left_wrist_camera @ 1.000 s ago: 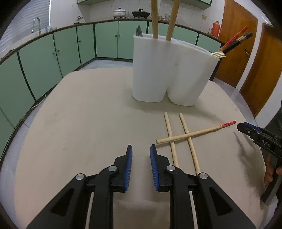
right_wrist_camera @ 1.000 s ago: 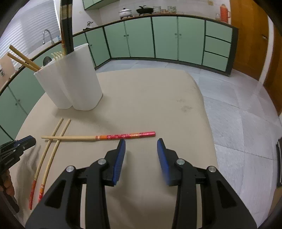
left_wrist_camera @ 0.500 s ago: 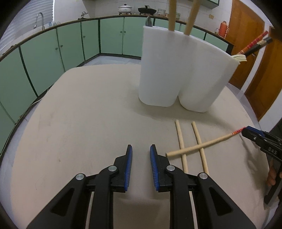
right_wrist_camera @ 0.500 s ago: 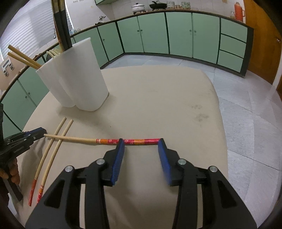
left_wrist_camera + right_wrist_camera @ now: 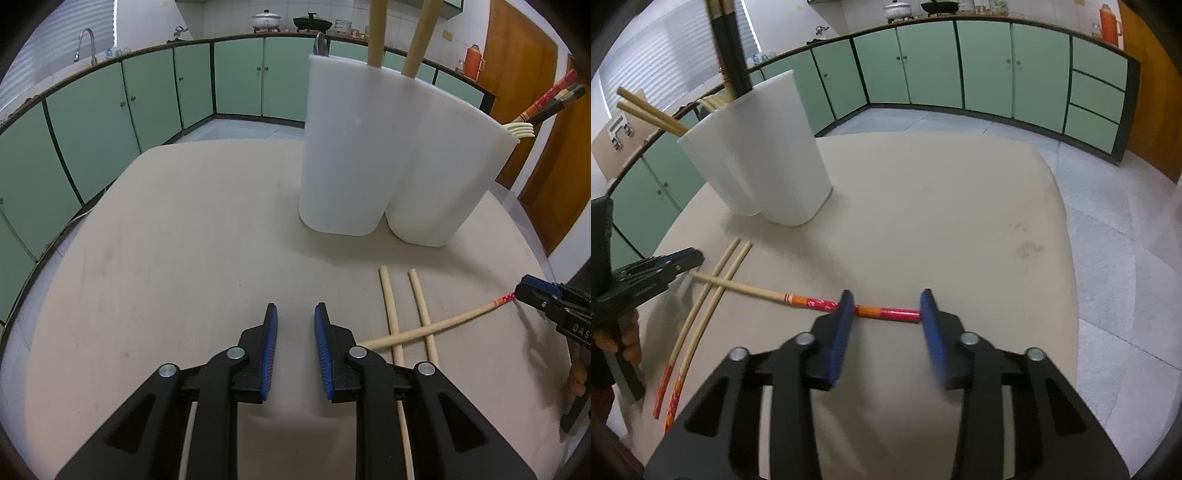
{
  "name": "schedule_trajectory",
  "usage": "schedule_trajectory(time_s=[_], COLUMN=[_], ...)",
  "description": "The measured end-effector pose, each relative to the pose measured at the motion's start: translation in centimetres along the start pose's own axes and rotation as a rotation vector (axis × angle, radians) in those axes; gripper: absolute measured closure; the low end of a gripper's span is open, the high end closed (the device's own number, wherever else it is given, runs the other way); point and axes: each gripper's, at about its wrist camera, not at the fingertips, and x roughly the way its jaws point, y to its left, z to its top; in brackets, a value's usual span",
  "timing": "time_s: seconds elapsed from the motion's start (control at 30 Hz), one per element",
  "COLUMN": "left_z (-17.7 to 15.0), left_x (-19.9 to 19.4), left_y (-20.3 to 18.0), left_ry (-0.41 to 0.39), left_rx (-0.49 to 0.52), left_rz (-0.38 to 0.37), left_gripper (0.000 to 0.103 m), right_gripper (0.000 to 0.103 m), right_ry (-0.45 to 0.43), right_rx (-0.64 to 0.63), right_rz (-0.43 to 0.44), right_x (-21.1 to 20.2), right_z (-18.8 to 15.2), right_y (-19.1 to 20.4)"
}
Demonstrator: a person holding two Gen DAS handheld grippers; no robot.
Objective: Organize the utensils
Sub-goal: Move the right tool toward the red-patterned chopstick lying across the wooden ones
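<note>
Straddling the red end of the crossing chopstick [image 5: 827,303], right gripper [image 5: 886,317] jaws spread; it lies on the surface [image 5: 923,221], lower centre, across two chopsticks [image 5: 713,291]. Risk: closing off-centre rolls it, disturbing the pair. Left gripper [image 5: 294,345] jaws parted, empty.

Left gripper [image 5: 292,325] jaws slightly parted, right gripper [image 5: 888,314] jaws wide.

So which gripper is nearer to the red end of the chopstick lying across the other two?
Right. The right gripper is open with its fingers on both sides of the chopstick's red end. The left gripper is open near the plain end, away from the red part.
</note>
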Motion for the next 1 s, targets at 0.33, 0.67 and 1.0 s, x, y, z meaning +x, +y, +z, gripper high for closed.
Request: schedule_trajectory(time_s=[0.33, 0.67, 1.0], left_z=[0.0, 0.3, -0.5], left_x=[-0.5, -1.2, -1.2], left_y=[0.5, 0.7, 2.0], left_ry=[0.004, 0.002, 0.004], left_rx=[-0.023, -0.042, -0.089], left_rz=[0.005, 0.019, 0.071], left_gripper=[0.082, 0.082, 0.076], right_gripper=[0.072, 0.07, 0.07], right_ry=[0.021, 0.031, 0.035], right_rx=[0.002, -0.014, -0.044], right_rz=[0.028, 0.039, 0.084], right_x=[-2.9, -5.3, -7.1], right_z=[-3.8, -7.7, -10.9], right_y=[1.8, 5.2, 8.6])
